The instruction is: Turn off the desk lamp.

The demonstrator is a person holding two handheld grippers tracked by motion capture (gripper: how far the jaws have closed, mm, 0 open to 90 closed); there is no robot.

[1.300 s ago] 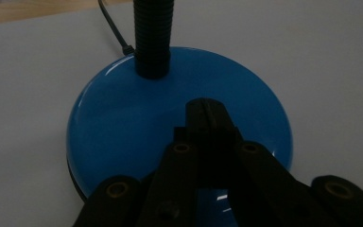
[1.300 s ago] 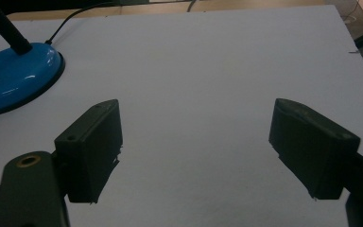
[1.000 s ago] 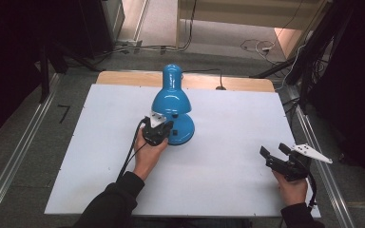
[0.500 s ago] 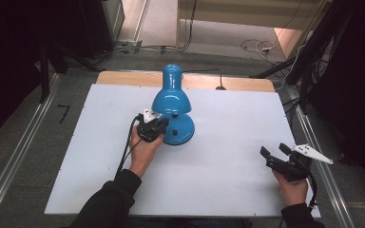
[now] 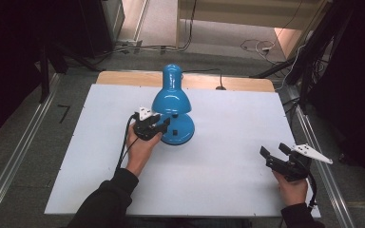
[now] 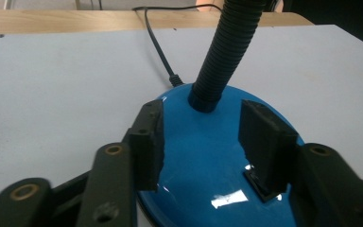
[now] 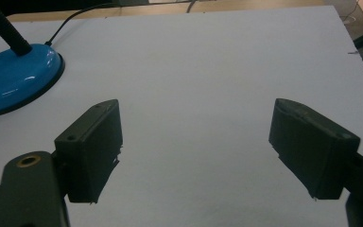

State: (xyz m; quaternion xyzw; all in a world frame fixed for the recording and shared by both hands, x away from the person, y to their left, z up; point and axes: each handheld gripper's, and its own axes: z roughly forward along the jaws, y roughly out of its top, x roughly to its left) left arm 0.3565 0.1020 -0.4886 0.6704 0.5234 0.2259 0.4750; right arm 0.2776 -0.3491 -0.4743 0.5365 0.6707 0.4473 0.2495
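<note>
Left gripper view: lamp base [image 6: 208, 156] under hand-held gripper [image 6: 203, 142]

Left gripper [image 5: 164, 127]: jaws, pressed together a second ago, have just been opening and are now held parted above the lamp base [image 6: 208, 156]. Nothing is gripped between the fingers [image 6: 147, 142]; bare blue surface is seen in the gap, with the black switch [image 6: 264, 184] just under the right-hand finger. The flexible neck [image 6: 222, 52] is seen just beyond the fingertips.
</note>
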